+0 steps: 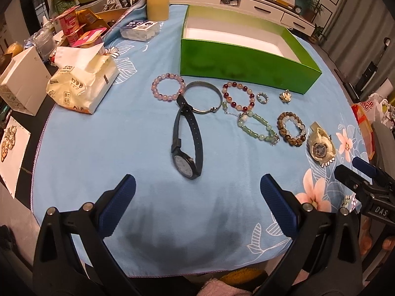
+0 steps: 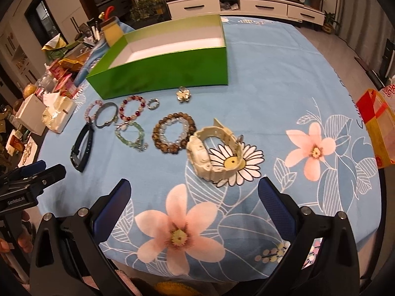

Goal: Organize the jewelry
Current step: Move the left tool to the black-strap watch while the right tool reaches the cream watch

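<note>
Nothing's in the green box point(image 1: 246, 66) yet; all the jewelry sits just in front of it on the cloth. Both my left gripper point(image 1: 197, 192) and right gripper point(image 2: 195, 197) hang wide open, empty. I'd take the cream watch point(image 2: 212, 153) first, pinching across its band.

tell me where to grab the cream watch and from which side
Grip the cream watch by its strap loop, which stands up off the cloth by the daisy print, coming from above with the open right gripper, one pad inside the loop. This is likely easier than the bulky case.
</note>
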